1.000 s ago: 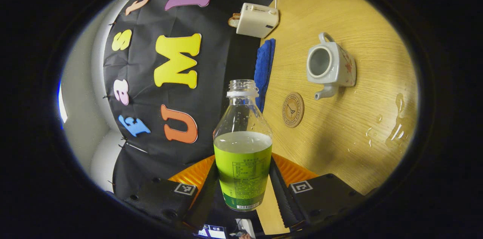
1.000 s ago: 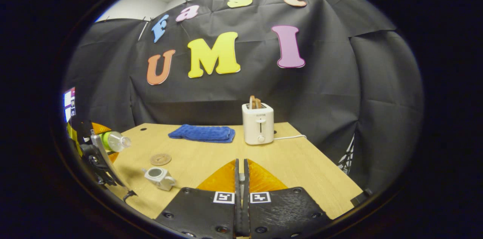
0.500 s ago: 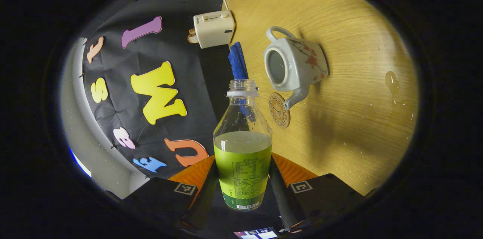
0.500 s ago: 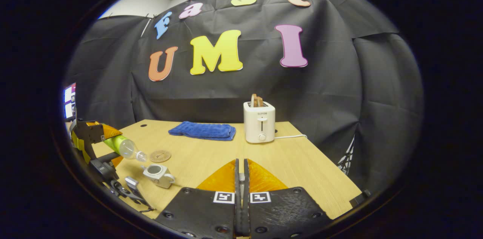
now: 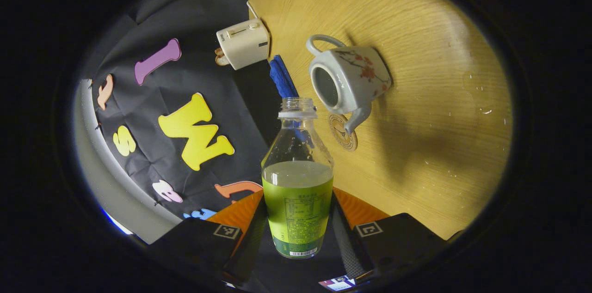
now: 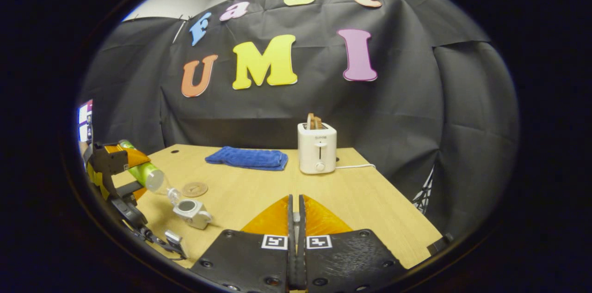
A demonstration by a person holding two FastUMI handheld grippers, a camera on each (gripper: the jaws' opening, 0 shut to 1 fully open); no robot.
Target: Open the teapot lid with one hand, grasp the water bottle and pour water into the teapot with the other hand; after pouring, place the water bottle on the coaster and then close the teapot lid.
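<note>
Lid off, teapot (image 5: 348, 78) open on the table (image 5: 430, 112). Water bottle (image 5: 298, 181) clamped in left gripper (image 5: 298, 237), tilted, mouth nearly over the opening. Right gripper (image 6: 295, 247) pinched closed. Left: pouring, bottle onto coaster (image 5: 343, 125), lid back on.

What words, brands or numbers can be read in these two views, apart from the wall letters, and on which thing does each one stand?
No text can be read with certainty.
Water bottle: fine print and a barcode on its green label, too small to read.
Coaster: a ring of lettering around an emblem, too small to read.
Toaster: a short brand mark on the front, too blurred to read.
Square coded markers: patterns, no words.
</note>
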